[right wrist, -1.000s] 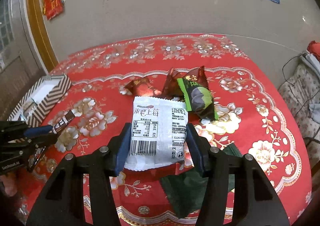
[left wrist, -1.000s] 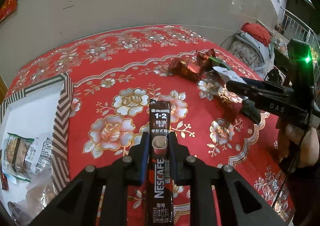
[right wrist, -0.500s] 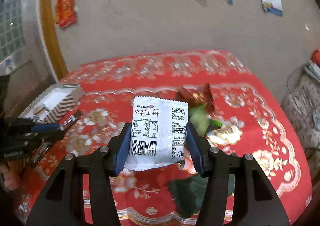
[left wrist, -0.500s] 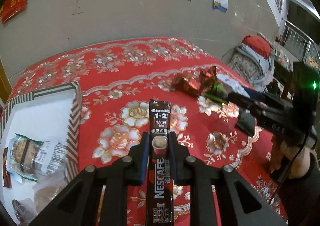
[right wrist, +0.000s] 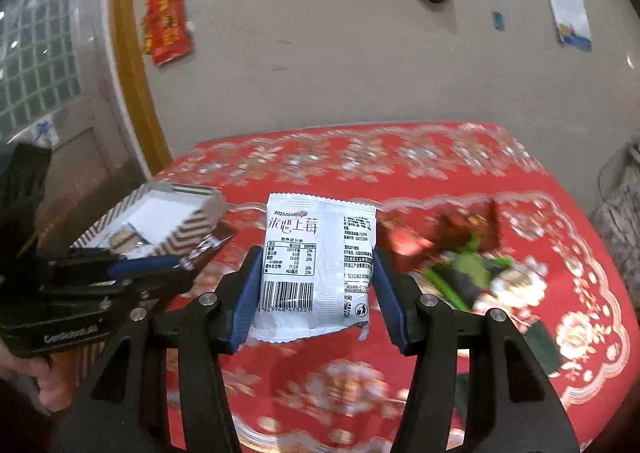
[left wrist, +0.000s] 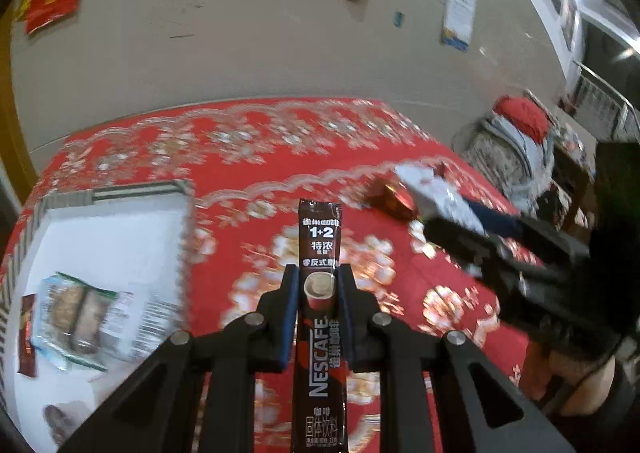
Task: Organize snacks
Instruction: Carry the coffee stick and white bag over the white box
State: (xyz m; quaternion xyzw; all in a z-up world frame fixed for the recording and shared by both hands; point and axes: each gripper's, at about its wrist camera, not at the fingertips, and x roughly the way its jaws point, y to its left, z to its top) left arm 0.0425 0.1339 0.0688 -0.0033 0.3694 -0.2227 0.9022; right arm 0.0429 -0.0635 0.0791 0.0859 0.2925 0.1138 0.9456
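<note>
Left wrist view: left tool [left wrist: 318, 285] is clamped narrow on a dark Nescafe coffee stick [left wrist: 319, 317], held above the red floral cloth of the counter [left wrist: 256, 173]. To its left lies a striped box [left wrist: 120, 191] containing several wrapped snacks [left wrist: 76, 317]. Right wrist view: right tool [right wrist: 316, 285] grips a white snack packet [right wrist: 316, 261] by its two side edges, clear of the counter. Loose red and green wrappers [right wrist: 460, 253] lie blurred on the cloth to the right.
</note>
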